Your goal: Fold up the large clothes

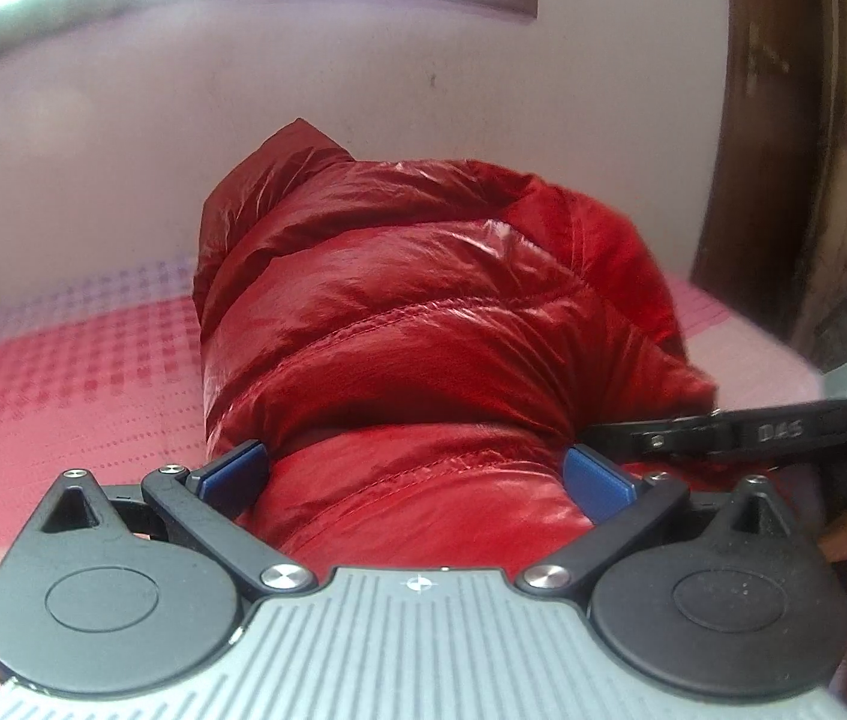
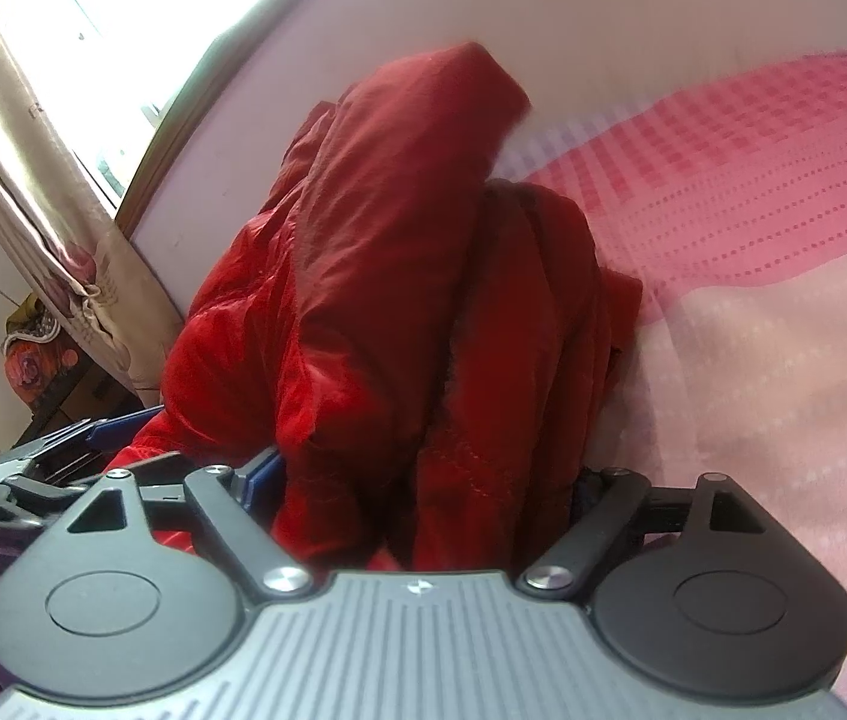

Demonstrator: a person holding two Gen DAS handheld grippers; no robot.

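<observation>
A shiny red puffer jacket point(image 1: 423, 312) stands bunched up on the pink bed, rising toward the wall. My left gripper point(image 1: 414, 468) has its jaws wide, and both blue pads point(image 1: 231, 471) press into the jacket's lower fold. In the right wrist view the jacket point(image 2: 363, 252) is a tall heap with its matte lining turned out. My right gripper point(image 2: 423, 480) also stands wide, with fabric filling the gap; one blue pad point(image 2: 261, 474) lies against the cloth, and the other is buried under it. A black finger of the right gripper point(image 1: 723, 429) reaches in from the right.
The pink checked bedspread point(image 1: 63, 396) spreads left of the jacket and, in the right wrist view, to the right point(image 2: 753, 192). A pale wall point(image 1: 363, 78) runs close behind. A dark wooden frame point(image 1: 771, 150) stands at the right, and a curtain point(image 2: 33, 180) hangs by a bright window.
</observation>
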